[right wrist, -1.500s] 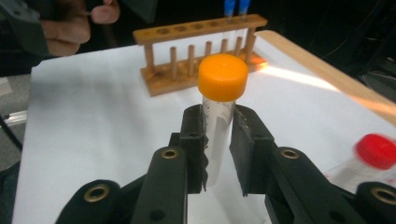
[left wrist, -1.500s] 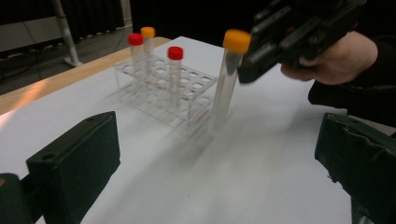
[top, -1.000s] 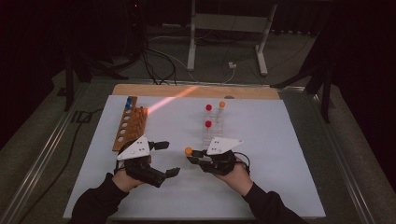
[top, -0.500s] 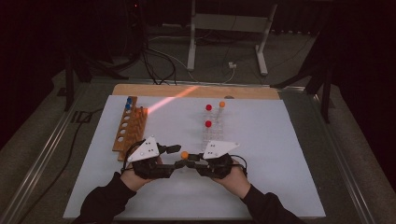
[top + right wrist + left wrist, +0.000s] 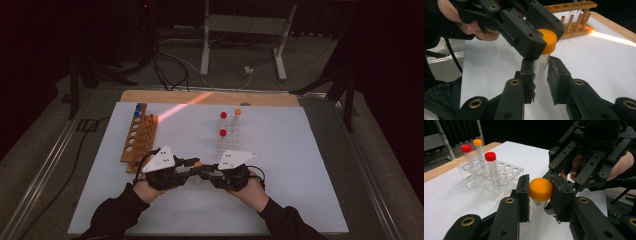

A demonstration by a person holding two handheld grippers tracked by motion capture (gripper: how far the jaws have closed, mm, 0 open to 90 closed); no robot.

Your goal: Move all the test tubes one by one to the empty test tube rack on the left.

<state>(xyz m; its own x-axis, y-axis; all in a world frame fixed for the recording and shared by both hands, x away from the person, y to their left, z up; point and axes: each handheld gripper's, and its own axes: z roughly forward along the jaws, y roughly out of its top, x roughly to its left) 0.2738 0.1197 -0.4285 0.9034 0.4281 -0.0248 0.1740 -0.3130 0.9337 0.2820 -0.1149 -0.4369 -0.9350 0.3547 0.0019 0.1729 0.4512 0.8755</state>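
Tube (image 5: 541,65) body barely legible — left gripper (image 5: 537,37) covers orange cap (image 5: 548,40) edge.

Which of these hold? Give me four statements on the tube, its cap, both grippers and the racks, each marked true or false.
1. The left gripper has its jaws, which have just been closing, around the orange cap. True.
2. The right gripper is shut on the clear tube below the cap. True.
3. The clear rack holds four capped tubes. False: three, two with red caps and one with an orange cap.
4. The wooden rack lies right of the clear rack in the high view. False: it lies left.
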